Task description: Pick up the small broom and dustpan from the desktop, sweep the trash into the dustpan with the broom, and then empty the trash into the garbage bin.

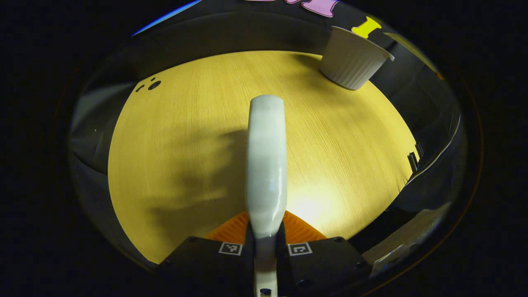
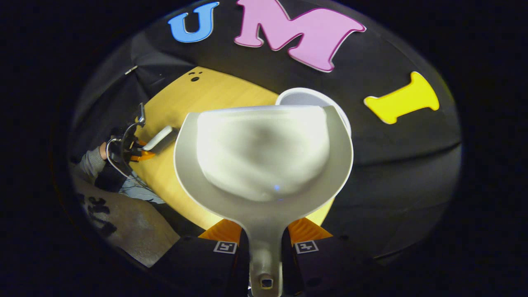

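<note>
With the dustpan (image 2: pixel 264 156) clamped by its handle between my right gripper (image 2: pixel 266 247) fingers, I hold its open front over the garbage bin (image 2: pixel 307 97), so anything in it would fall inside. I see no trash in the pan. My left gripper (image 1: pixel 266 247) grips the broom (image 1: pixel 266 161) by its handle, held clear above the desktop (image 1: pixel 342 136).

We see pale broom (image 1: pixel 266 165) raised over desktop (image 1: pixel 173 136); grey-white dustpan (image 2: pixel 264 156) lifted, tilted toward white ribbed garbage bin (image 1: pixel 352 57).
</note>
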